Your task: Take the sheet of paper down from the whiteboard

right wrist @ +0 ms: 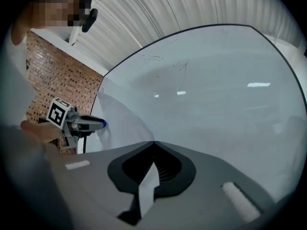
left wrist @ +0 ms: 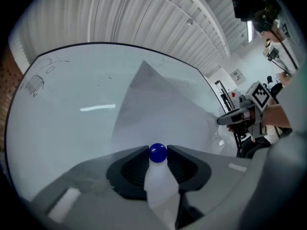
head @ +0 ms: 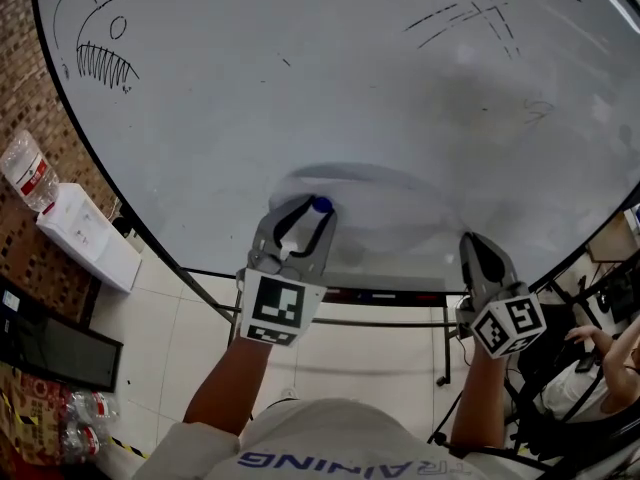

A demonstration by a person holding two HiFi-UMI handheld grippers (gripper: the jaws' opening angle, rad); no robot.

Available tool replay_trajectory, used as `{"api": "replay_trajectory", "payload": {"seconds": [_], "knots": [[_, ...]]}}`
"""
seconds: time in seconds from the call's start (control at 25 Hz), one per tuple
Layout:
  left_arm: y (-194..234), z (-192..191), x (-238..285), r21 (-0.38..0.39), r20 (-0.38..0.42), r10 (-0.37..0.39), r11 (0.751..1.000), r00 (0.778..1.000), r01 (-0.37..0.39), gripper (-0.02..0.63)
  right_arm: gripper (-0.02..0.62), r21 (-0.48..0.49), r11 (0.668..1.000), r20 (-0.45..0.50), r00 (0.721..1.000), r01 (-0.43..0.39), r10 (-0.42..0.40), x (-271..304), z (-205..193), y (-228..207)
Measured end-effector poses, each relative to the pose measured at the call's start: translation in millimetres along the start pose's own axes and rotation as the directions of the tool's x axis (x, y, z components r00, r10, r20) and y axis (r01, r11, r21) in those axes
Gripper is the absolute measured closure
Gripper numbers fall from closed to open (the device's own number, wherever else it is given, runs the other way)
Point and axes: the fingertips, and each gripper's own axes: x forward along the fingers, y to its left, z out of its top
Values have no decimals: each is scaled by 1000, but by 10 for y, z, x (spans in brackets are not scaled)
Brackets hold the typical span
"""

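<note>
A white sheet of paper point(head: 390, 218) lies against the lower part of the whiteboard point(head: 300, 88), stretched between my two grippers. My left gripper point(head: 316, 211) is shut on a round blue magnet point(head: 320, 206) at the sheet's left end. In the left gripper view the magnet point(left wrist: 158, 153) sits between the jaw tips, with a corner of the paper point(left wrist: 160, 109) running under it. My right gripper point(head: 470, 240) is shut on the sheet's right edge. In the right gripper view the jaws point(right wrist: 153, 142) meet with a strip of paper point(right wrist: 147, 186) pinched between them.
A fish-like sketch point(head: 100, 53) and some scribbles point(head: 470, 16) mark the whiteboard. A water bottle point(head: 28, 173) and a white box point(head: 85, 236) stand at the left by the brick wall. The board's stand point(head: 445, 338) and a seated person point(head: 600, 363) are at the lower right.
</note>
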Motion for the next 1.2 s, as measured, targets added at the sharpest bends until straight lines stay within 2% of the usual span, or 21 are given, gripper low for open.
{"api": "replay_trajectory", "payload": {"seconds": [0.24, 0.44, 0.56, 0.76, 1.2], "knots": [[146, -528, -390, -120, -68, 45, 991, 997, -53, 479, 588, 29, 998, -76, 996, 55, -53, -316, -341, -77], [348, -884, -645, -224, -102, 102, 967, 990, -123, 479, 588, 51, 994, -133, 987, 101, -93, -524, -675, -118], [425, -1009, -703, -273, -117, 106, 953, 987, -135, 479, 588, 46, 993, -150, 983, 113, -105, -555, -795, -84], [419, -1122, -705, -309, -127, 89, 943, 988, -125, 479, 588, 48, 992, -159, 982, 115, -106, -516, -879, 7], [207, -1179, -645, -321, -131, 25, 945, 991, -66, 479, 588, 40, 990, -144, 981, 138, -131, -501, -848, 17]]}}
